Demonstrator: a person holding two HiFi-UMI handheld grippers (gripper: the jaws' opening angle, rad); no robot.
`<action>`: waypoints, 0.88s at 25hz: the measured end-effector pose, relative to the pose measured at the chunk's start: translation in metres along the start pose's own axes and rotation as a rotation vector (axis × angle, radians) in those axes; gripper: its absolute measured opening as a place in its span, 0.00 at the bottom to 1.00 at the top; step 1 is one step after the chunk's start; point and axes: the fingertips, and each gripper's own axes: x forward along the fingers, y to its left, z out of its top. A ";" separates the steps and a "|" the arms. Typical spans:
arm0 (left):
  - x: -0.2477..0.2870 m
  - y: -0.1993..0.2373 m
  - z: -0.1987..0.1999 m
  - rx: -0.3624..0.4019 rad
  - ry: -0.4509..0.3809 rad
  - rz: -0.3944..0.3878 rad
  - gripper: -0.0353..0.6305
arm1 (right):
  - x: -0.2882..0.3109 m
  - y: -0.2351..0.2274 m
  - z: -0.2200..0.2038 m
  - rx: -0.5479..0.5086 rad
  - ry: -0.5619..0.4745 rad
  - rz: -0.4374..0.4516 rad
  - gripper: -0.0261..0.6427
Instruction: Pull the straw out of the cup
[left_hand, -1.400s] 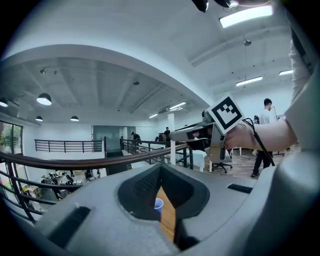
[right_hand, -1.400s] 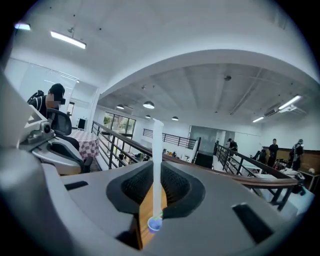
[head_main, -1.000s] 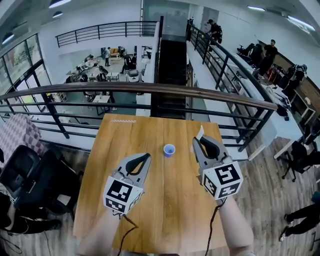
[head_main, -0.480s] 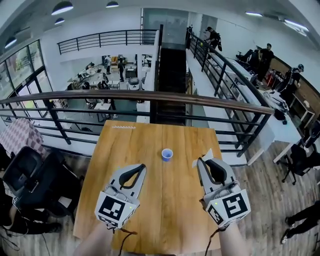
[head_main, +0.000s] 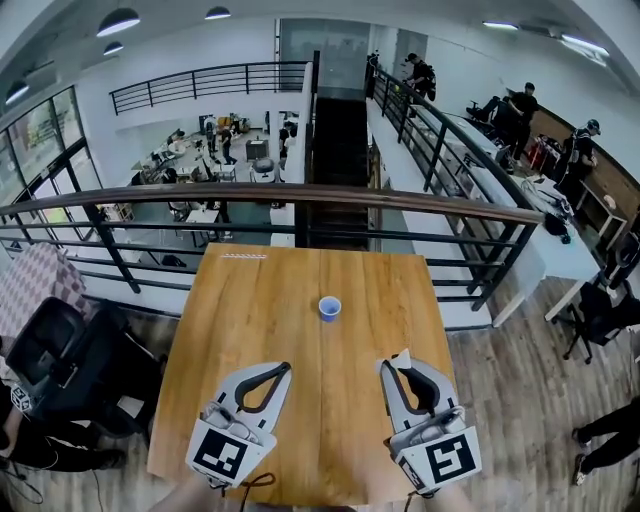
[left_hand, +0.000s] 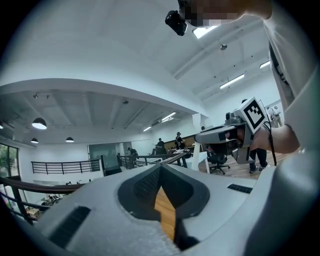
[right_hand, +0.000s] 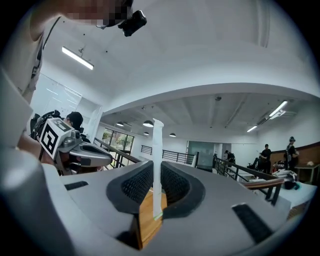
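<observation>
A small blue cup (head_main: 329, 307) stands upright on the wooden table (head_main: 300, 275), a little beyond its middle, with nothing sticking out of it. My right gripper (head_main: 383, 364) hovers near the table's front right, well back from the cup, shut on a white straw (head_main: 402, 357). In the right gripper view the straw (right_hand: 158, 150) stands upright between the ribbed pads of the right gripper (right_hand: 156, 170). My left gripper (head_main: 283, 368) hangs at the front left, its tips touching and nothing in it. The left gripper (left_hand: 160, 169) shows only wood through its loop.
A dark metal railing (head_main: 300, 190) runs just past the table's far edge, with a drop to a lower floor behind it. A black office chair (head_main: 50, 350) stands left of the table. A thin white strip (head_main: 245, 256) lies at the far left edge.
Both grippers have drawn back from the cup toward the table's near edge. The straw has stayed in the right gripper. The cup has not moved.
</observation>
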 end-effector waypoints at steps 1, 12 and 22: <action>-0.003 -0.003 -0.003 -0.005 0.004 0.001 0.07 | -0.004 0.002 -0.003 0.009 0.002 -0.002 0.12; -0.023 -0.025 -0.022 -0.019 0.052 -0.012 0.07 | -0.034 0.005 -0.036 0.091 0.057 -0.034 0.12; -0.025 -0.016 -0.026 -0.037 0.038 0.002 0.07 | -0.025 0.017 -0.046 0.108 0.070 -0.009 0.12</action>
